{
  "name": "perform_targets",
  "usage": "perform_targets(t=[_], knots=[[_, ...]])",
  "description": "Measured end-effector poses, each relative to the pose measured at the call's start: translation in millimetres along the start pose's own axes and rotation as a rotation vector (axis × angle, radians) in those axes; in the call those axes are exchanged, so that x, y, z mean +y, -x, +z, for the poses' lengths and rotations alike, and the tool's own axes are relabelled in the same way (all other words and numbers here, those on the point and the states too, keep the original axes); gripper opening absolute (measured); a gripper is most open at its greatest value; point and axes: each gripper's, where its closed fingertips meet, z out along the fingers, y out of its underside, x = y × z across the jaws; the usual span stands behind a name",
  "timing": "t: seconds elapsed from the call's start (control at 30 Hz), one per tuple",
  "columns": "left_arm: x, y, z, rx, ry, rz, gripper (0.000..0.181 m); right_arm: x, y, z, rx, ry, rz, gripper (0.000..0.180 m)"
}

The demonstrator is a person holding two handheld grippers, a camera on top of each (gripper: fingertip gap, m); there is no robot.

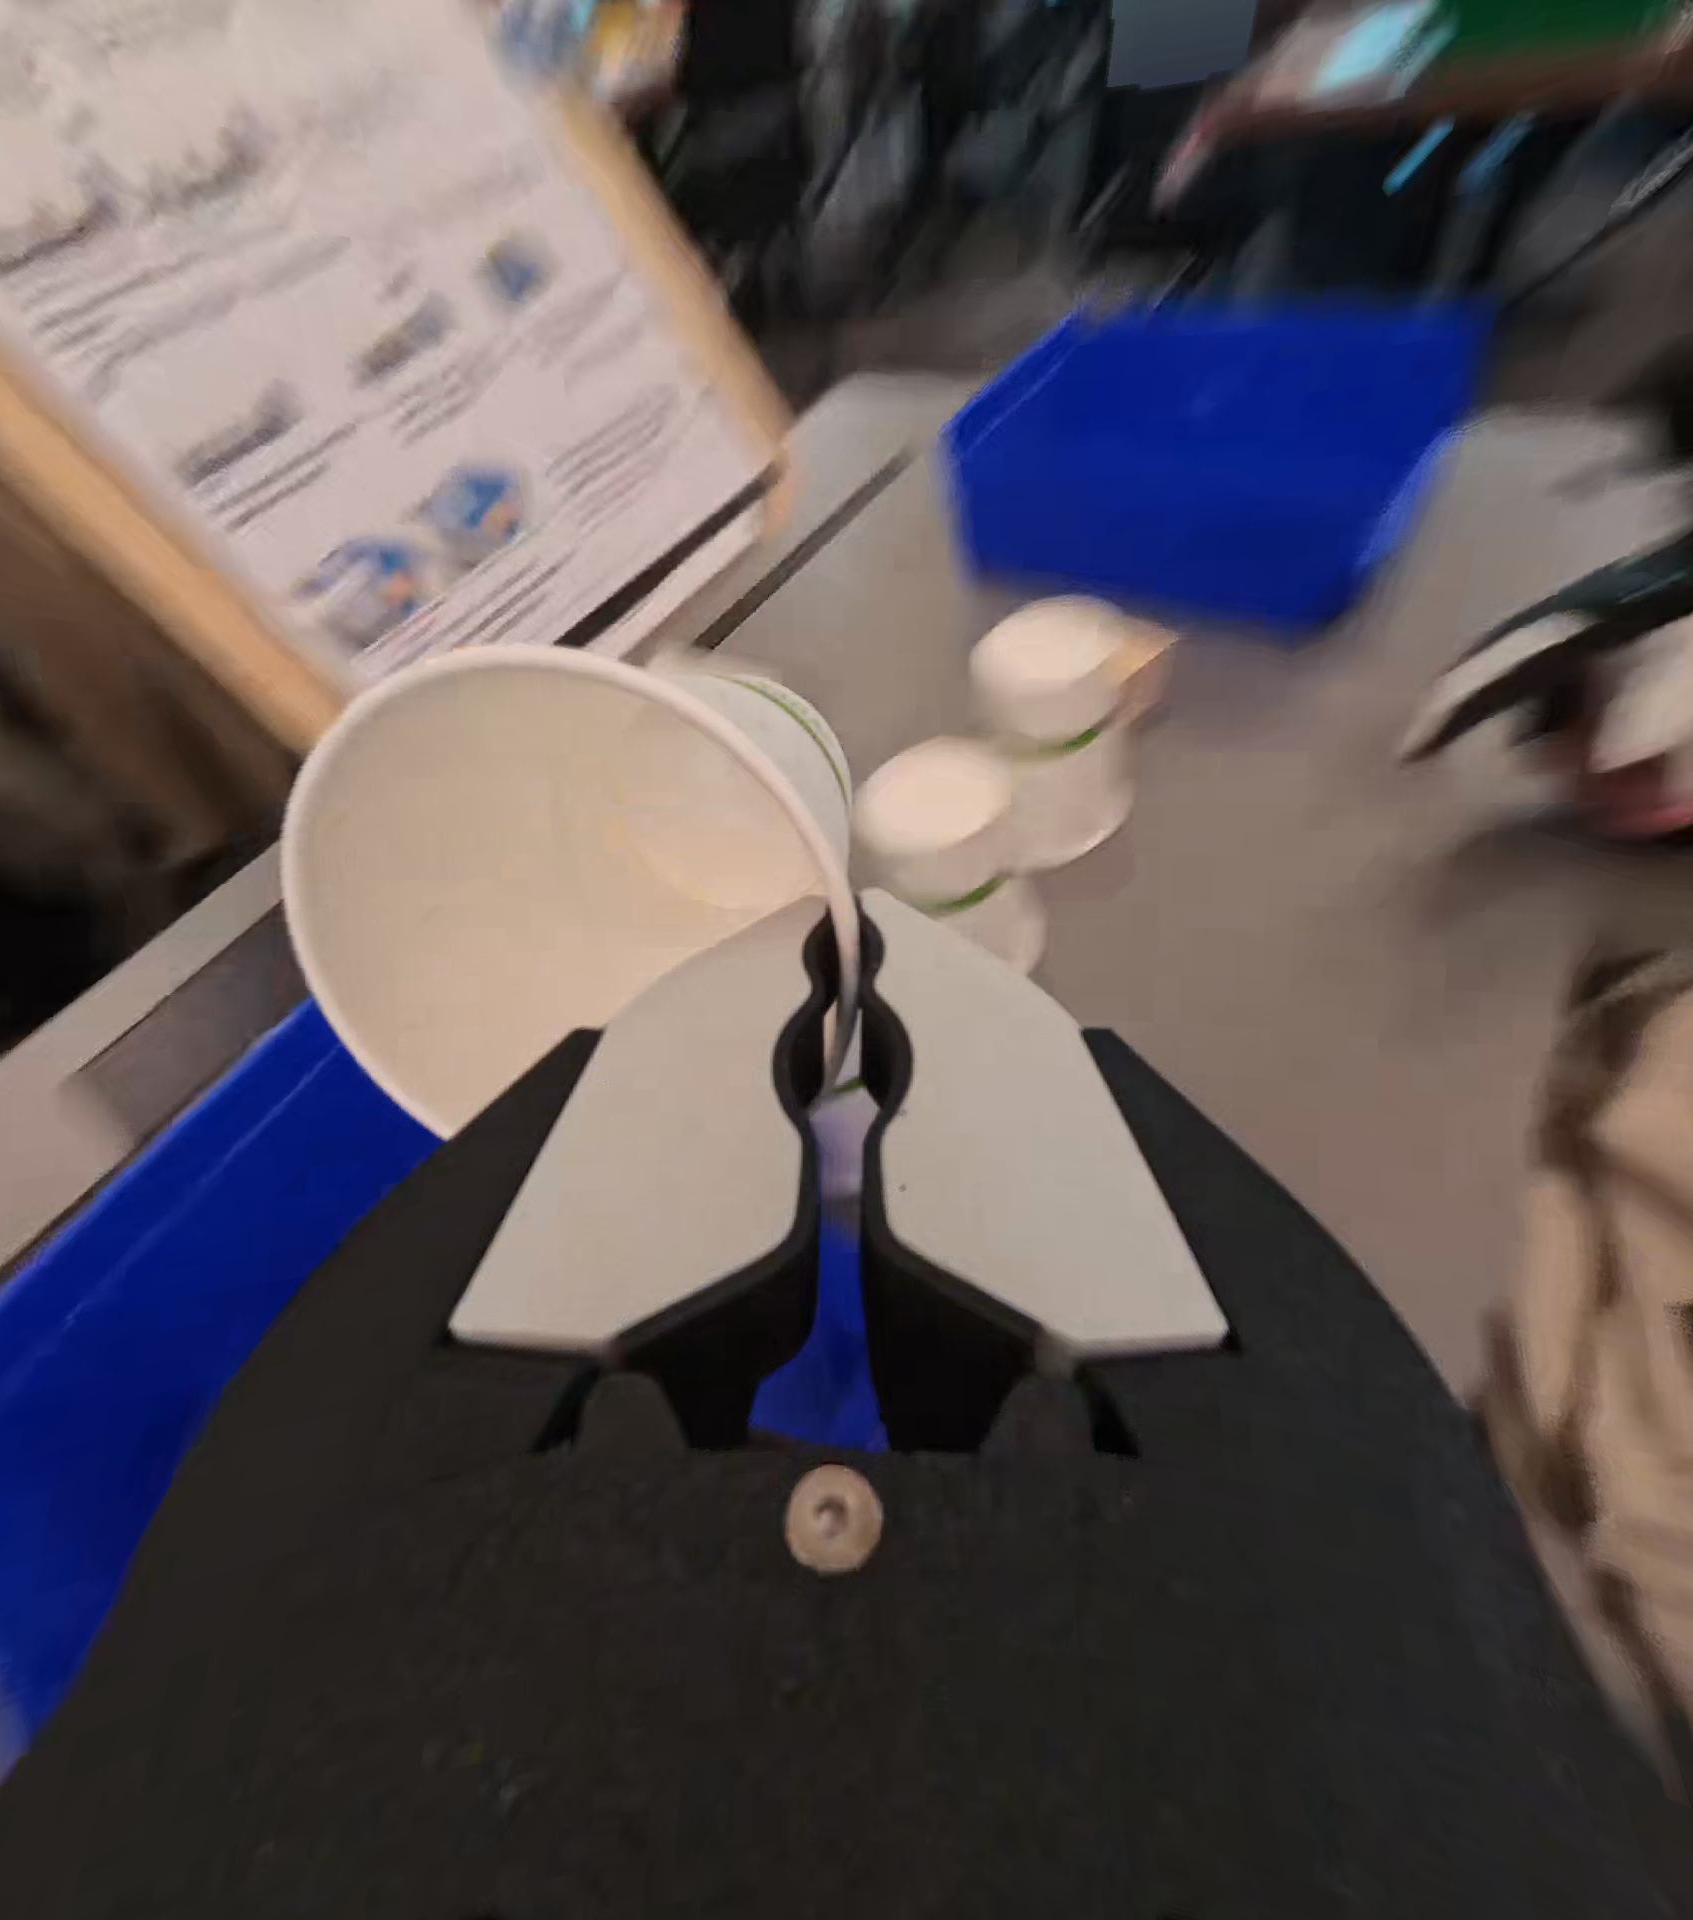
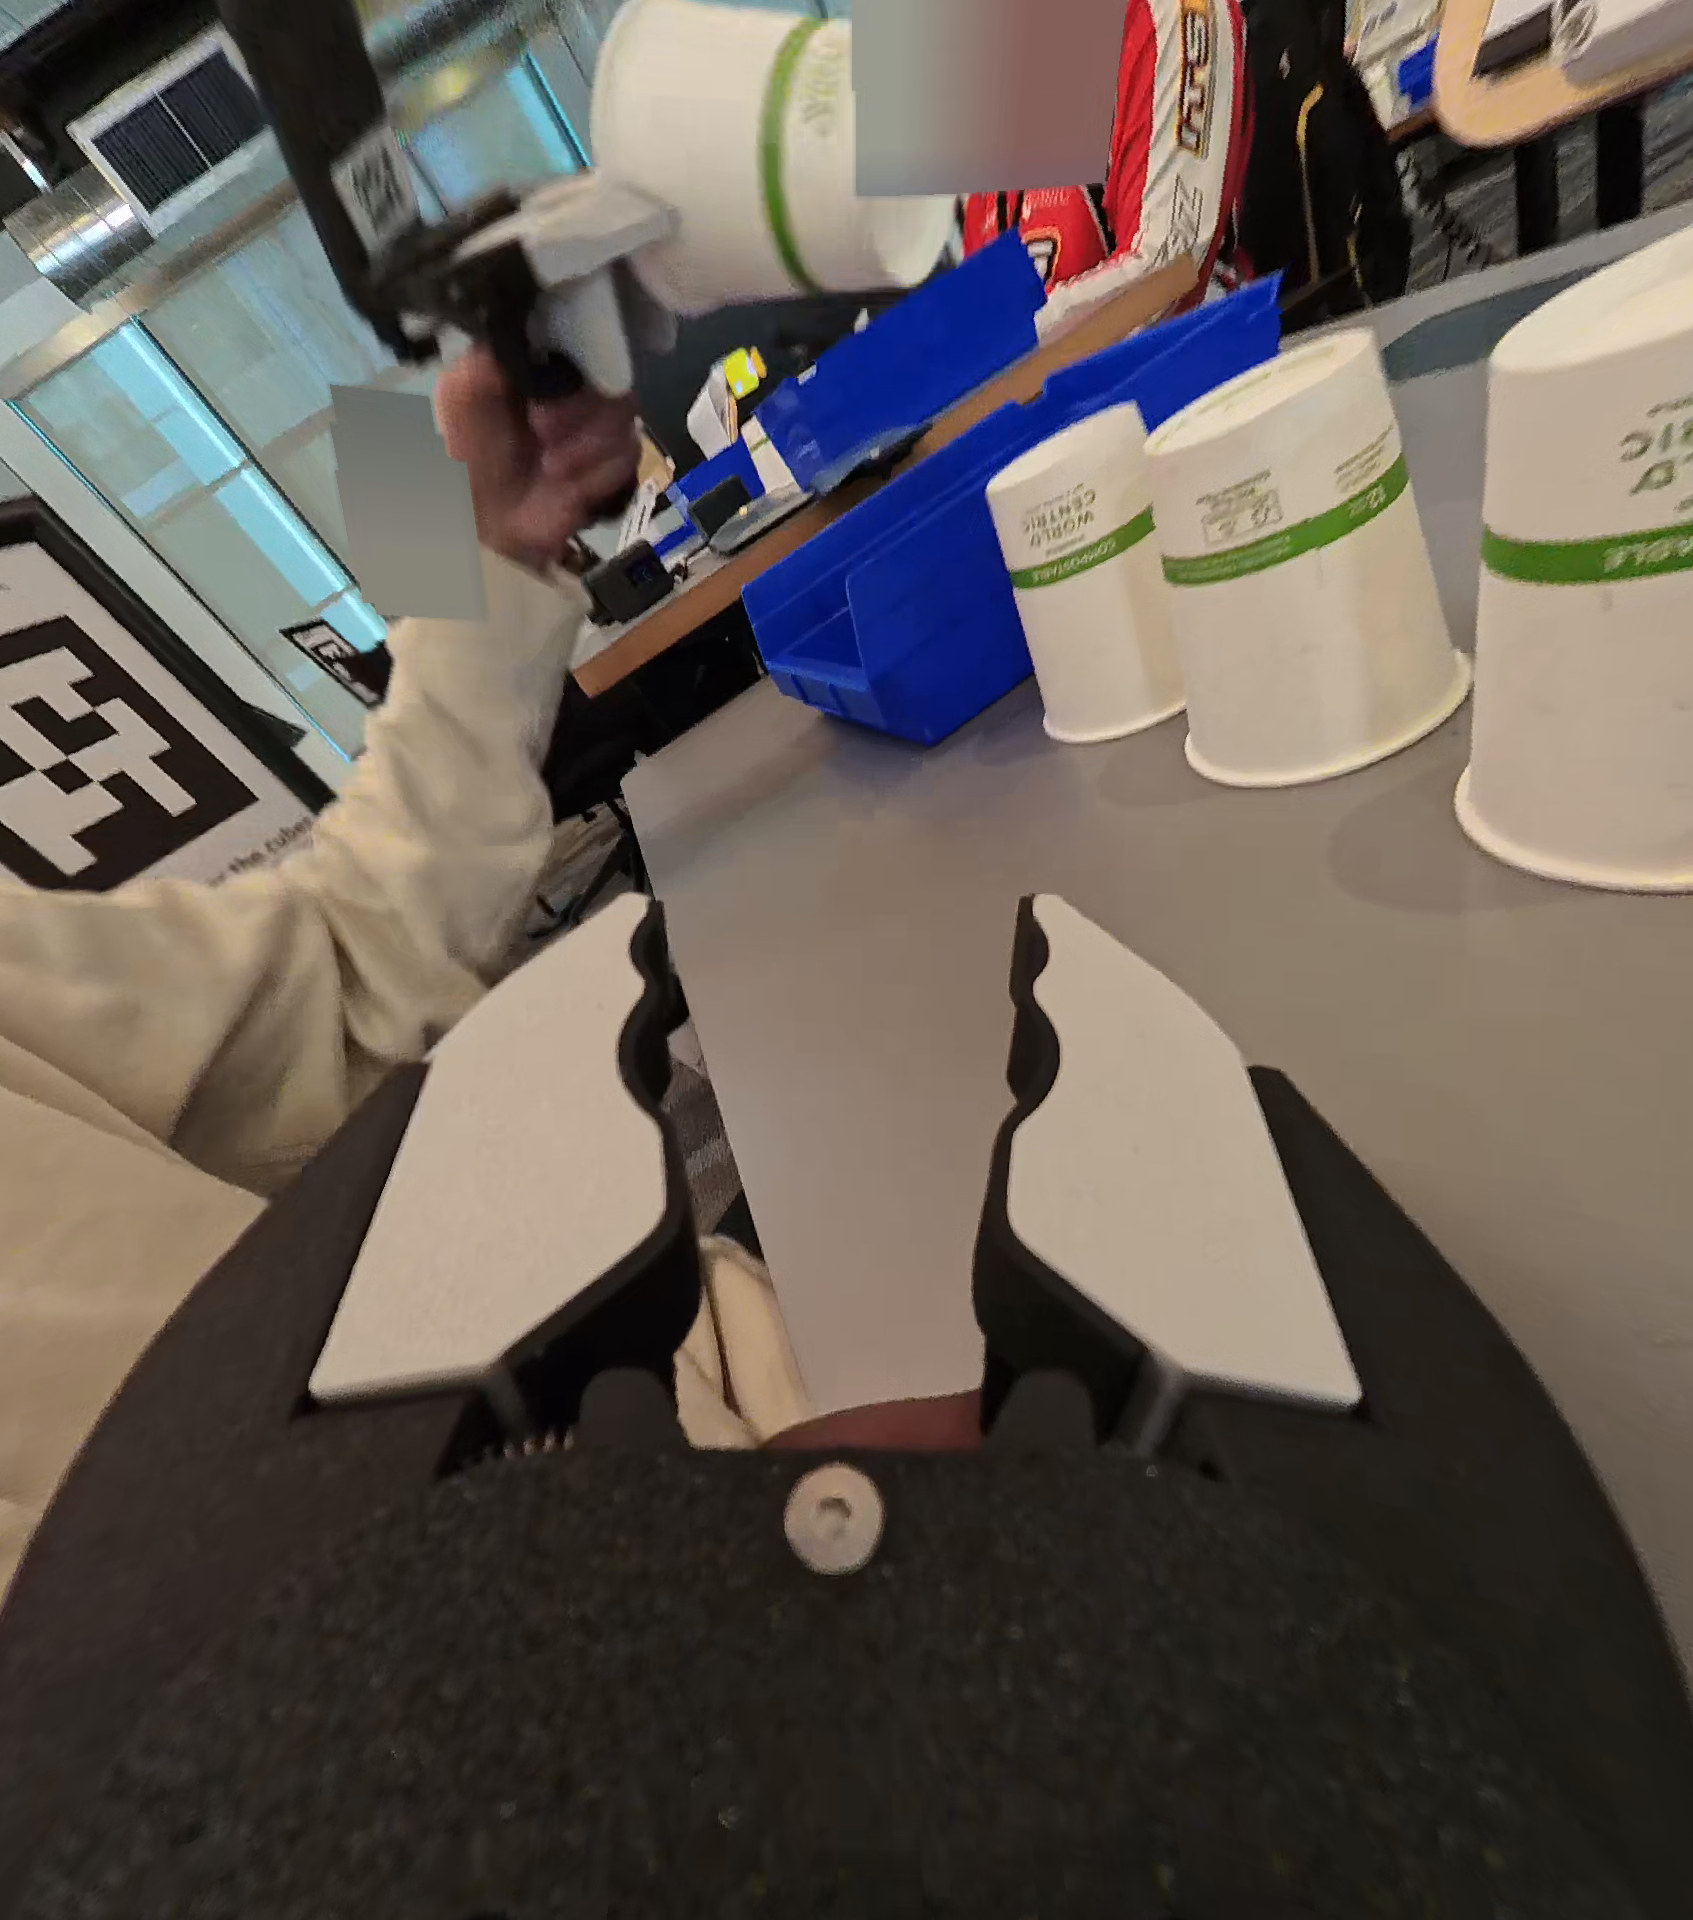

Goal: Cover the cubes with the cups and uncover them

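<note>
White paper cup (image 1: 551, 883) with a green band near the base, plain white inside, tipped so the open mouth faces the left wrist camera, lifted clear of the grey table (image 1: 1289, 987). Left gripper (image 1: 847, 935) is closed almost fully on the cup's rim: the wall of the cup runs down through the narrow slot between the two fingers, one finger inside the mouth, the other outside. The cup body hangs to the left of the jaws in that view. Left view is motion-blurred. In the right wrist view the same held cup (image 2: 769, 156) shows high up, lying roughly sideways in the air, gripped by the left gripper (image 2: 613, 281) with a hand (image 2: 541, 468) in a cream sleeve (image 2: 426, 831) below it. Three more cups stand upside down in a row on the table (image 2: 1237, 1039): near cup (image 2: 1652, 582), middle cup (image 2: 1309, 561), far cup (image 2: 1091, 571), all white with a green band, all rim-down, middle and far ones just beside each other. Two of them show blurred in the left view (image 1: 935, 831), (image 1: 1060, 717), beyond the jaws. No cubes can be made out in either view. Right gripper (image 2: 842, 935) has jaws spread wide, nothing between them, only bare table and its edge; the inverted cups are ahead and to its right, well apart from the fingers. Blue bin (image 2: 925, 603) sits at the table's far edge beside the far cup, also seen blurred (image 1: 1206, 457) in the left view.
</note>
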Motion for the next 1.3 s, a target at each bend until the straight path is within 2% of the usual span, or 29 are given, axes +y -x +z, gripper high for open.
perform_targets(t=[0.03, 0.1, 0.23, 0.3, 0.5, 0.6, 0.67, 0.73, 0.93, 0.97, 1.03, 1.07, 1.13, 1.2, 1.23, 1.3], knots=[[-7.1, -24.4, 3.9, 0.075, -0.092, -0.033, 0.0, -4.9, -0.4, -1.6, -0.003, -0.026, 0.001, 0.064], [-12.0, -68.0, 16.9, 0.199, -0.229, -0.102, 0.0, -16.6, 2.0, -3.6, -0.039, -0.081, -0.001, 0.069], [-13.1, -137.0, 48.0, 0.437, -0.312, -0.189, 0.0, -50.3, -4.5, 0.8, -0.074, -0.168, -0.092, 0.085], [-16.7, -153.4, 63.2, 0.501, -0.322, -0.222, 0.0, -63.3, -9.3, 10.1, -0.088, -0.159, -0.15, 0.092], [-20.1, -167.5, 91.7, 0.596, -0.305, -0.286, 0.0, -87.1, -12.1, 38.5, -0.094, -0.132, -0.316, 0.101], [-19.6, -171.8, 98.2, 0.633, -0.31, -0.309, 0.0, -80.4, -10.5, 48.6, -0.101, -0.092, -0.336, 0.104], [-15.5, -177.3, 103.7, 0.657, -0.293, -0.318, 0.0, -76.7, -9.2, 51.9, -0.1, -0.095, -0.347, 0.102], [-10.2, -183.4, 110.3, 0.661, -0.276, -0.311, 0.0, -74.9, -10.5, 51.2, -0.088, -0.103, -0.353, 0.085], [-4.2, -186.5, 115.5, 0.64, -0.251, -0.324, 0.001, -71.4, -12.8, 48.1, -0.094, -0.081, -0.316, 0.085], [-2.7, -185.8, 115.3, 0.628, -0.239, -0.324, 0.01, -71.4, -14.8, 48.5, -0.076, -0.077, -0.316, 0.084], [2.3, -180.5, 113.2, 0.559, -0.208, -0.329, 0.042, -71.1, -16.7, 48.0, -0.061, -0.065, -0.317, 0.084], [8.1, -175.1, 112.0, 0.488, -0.183, -0.326, 0.051, -72.1, -18.3, 46.5, -0.05, -0.067, -0.317, 0.085], [33.5, -157.1, 111.9, 0.24, -0.079, -0.27, 0.073, -73.9, -21.5, 42.3, -0.032, -0.066, -0.313, 0.085], [65.1, -133.4, 106.8, -0.069, 0.026, -0.174, 0.072, -75.0, -25.1, 38.1, -0.017, -0.065, -0.306, 0.085], [77.4, -130.6, 103.1, -0.16, 0.051, -0.168, 0.071, -75.3, -26.9, 36.7, -0.012, -0.064, -0.301, 0.085], [96.0, -137.1, 101.4, -0.227, 0.071, -0.209, 0.07, -75.9, -32.1, 34.1, 0.008, -0.054, -0.29, 0.085]])
